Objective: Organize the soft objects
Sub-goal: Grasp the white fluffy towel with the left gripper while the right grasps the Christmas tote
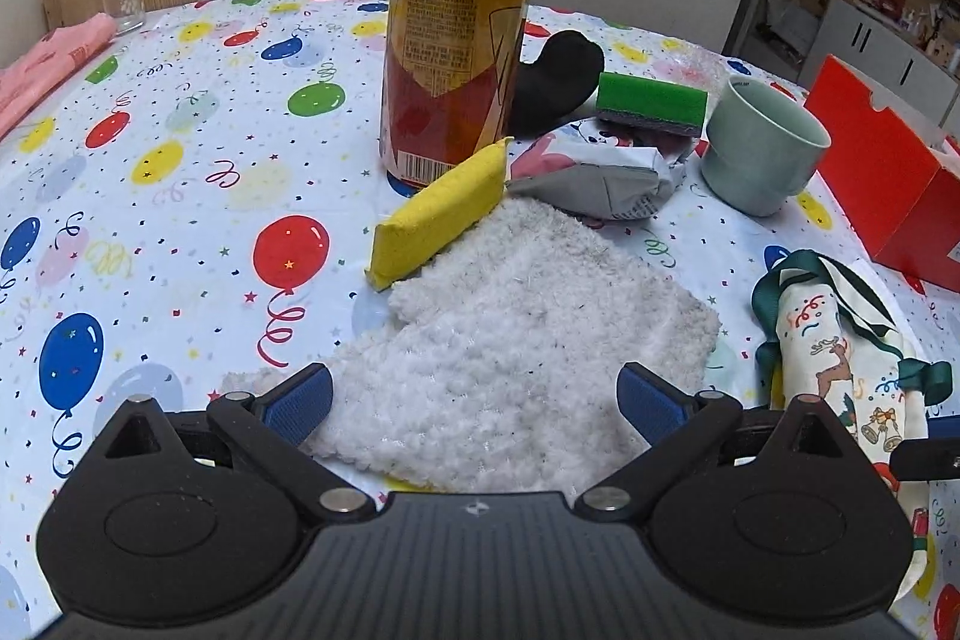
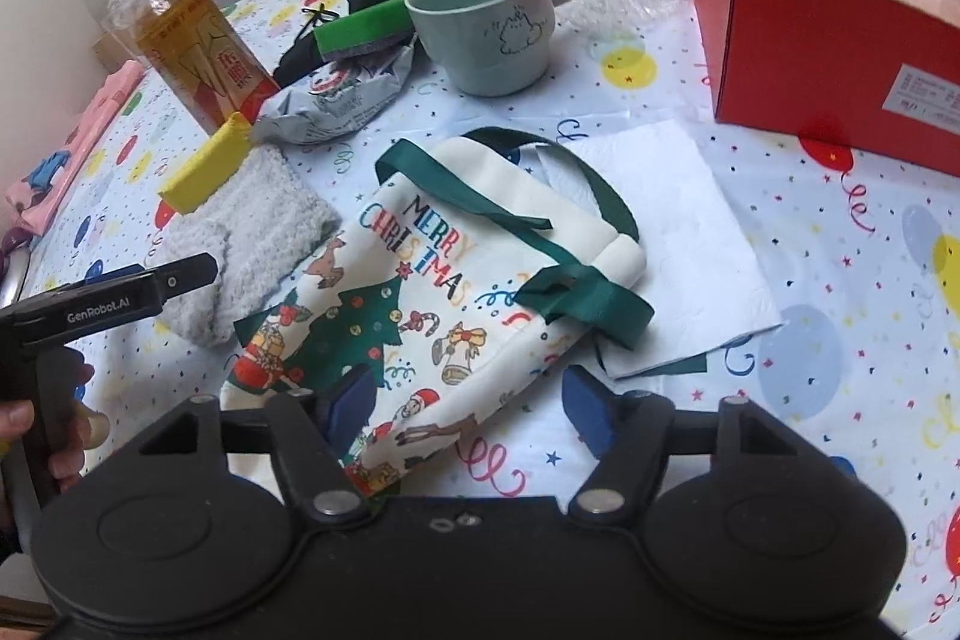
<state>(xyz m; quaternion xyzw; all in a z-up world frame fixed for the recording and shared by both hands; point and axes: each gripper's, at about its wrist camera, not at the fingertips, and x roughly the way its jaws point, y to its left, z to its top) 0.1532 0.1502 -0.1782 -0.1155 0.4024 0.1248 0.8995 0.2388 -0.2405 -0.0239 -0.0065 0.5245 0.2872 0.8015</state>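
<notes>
The left gripper (image 1: 474, 403) stands wide, its blue pads either side of the near end of the fluffy white cloth (image 1: 510, 334), not pressing on it. The right gripper (image 2: 465, 409) is partly parted; the lower corner of the Christmas tote bag (image 2: 420, 316) lies between its pads, the left pad against the fabric and the right pad clear of it. Taking the white cloth as the landmark: the tote bag lies just beside it on the right, its green straps (image 2: 576, 304) spread over a white paper napkin (image 2: 684, 232). A yellow sponge (image 1: 441, 214) rests on the cloth's far left edge. Just behind the cloth sits a crumpled snack packet (image 1: 600, 172), with a green sponge (image 1: 651, 103) on top and a black sock (image 1: 555, 82) behind that. A tall tea bottle (image 1: 459, 28) stands behind the yellow sponge. Right of the packet is a pale green mug (image 1: 762, 148), and further right a red box (image 2: 828, 34), all on the balloon-print tablecloth (image 1: 180, 196).
</notes>
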